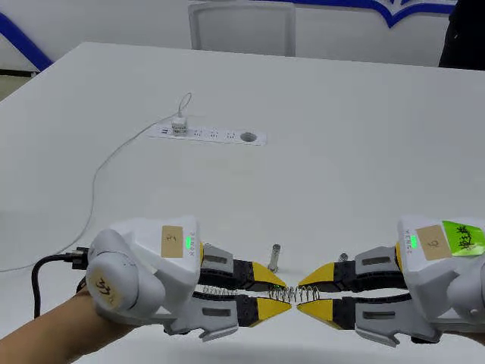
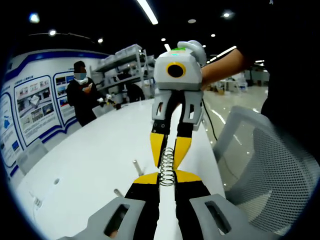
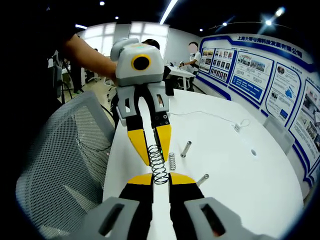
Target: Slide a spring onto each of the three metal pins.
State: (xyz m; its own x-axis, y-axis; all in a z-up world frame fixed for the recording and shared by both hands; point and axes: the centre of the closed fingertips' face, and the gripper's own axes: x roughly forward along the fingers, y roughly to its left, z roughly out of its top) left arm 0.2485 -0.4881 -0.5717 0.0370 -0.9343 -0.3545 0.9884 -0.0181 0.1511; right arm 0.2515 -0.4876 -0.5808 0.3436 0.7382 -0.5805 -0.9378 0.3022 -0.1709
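A thin coil spring (image 1: 292, 293) spans the gap between my two grippers at the near edge of the white table (image 1: 318, 174). My left gripper (image 1: 282, 292) is shut on one end and my right gripper (image 1: 301, 293) on the other, tips facing each other. In the left gripper view the spring (image 2: 168, 162) runs from my own jaws (image 2: 168, 178) up to the right gripper (image 2: 170, 150). Two metal pins (image 1: 273, 258) (image 1: 342, 258) lie just beyond the tips. In the right gripper view a second, smaller spring (image 3: 172, 161) lies on the table beside a pin (image 3: 185, 149).
A white power strip (image 1: 206, 135) with a plugged charger (image 1: 179, 125) and its thin cable sits mid-table. A black cable (image 1: 45, 265) trails off the left gripper. A mesh chair (image 3: 65, 150) stands right behind the near edge. A person (image 2: 82, 92) stands beyond the table.
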